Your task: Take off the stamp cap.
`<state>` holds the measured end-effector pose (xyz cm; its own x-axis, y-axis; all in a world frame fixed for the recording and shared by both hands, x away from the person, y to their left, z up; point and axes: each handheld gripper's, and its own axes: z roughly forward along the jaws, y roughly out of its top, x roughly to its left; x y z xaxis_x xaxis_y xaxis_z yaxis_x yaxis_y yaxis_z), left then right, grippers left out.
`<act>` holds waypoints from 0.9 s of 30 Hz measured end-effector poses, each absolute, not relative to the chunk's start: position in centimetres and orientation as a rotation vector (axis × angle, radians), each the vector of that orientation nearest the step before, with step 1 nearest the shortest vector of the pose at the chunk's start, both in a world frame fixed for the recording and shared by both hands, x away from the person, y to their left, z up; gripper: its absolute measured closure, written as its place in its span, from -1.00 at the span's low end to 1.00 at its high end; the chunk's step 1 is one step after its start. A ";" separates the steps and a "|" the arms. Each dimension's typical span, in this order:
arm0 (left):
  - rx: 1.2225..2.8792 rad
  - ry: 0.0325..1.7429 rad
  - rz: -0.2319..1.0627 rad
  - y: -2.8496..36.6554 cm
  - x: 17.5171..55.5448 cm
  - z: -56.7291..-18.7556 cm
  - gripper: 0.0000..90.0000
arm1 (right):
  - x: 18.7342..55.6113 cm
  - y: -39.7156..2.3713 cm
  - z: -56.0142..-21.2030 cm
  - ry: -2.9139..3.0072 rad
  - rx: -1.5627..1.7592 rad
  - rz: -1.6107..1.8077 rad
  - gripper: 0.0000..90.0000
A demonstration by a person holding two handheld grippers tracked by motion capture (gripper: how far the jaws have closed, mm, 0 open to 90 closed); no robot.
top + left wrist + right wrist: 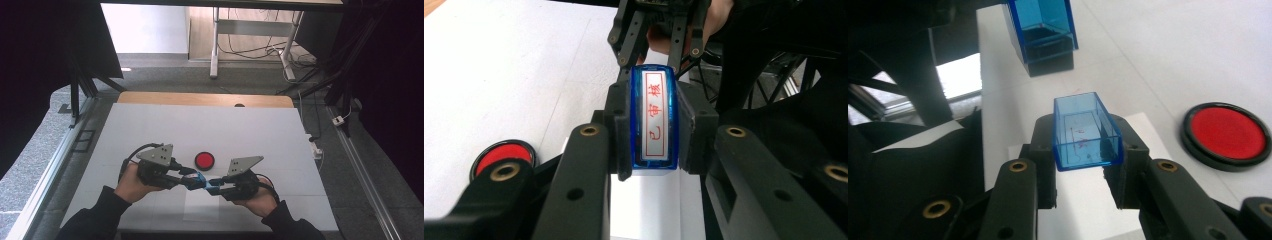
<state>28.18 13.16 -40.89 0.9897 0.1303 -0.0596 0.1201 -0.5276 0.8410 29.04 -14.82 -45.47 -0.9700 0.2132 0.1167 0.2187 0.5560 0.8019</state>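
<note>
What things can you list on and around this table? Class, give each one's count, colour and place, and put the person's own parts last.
Stamp body: one, blue with red characters on a white face, clamped in the left gripper.
Stamp cap: one, clear blue, clamped in the right gripper, apart from the body.
Ink pad: one, red in a black rim, on the table beyond the grippers.
Paper sheet: one, white, on the table below the grippers.
Table: one, white top with a wooden far edge.
Left gripper: one, black, shut on the stamp body.
Right gripper: one, black, shut on the cap.
Hands: two, dark sleeves, at the near edge.
</note>
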 end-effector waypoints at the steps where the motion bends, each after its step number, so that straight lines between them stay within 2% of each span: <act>1: 2.130 0.176 0.012 13.2 28.2 -40.9 0.58 | 29.0 -14.9 -45.4 -2.771 -0.387 -1.426 0.53; 27: 2.132 0.326 0.054 14.1 28.9 -41.1 0.57 | 27.8 -18.2 -44.6 -2.790 -0.565 -1.503 0.52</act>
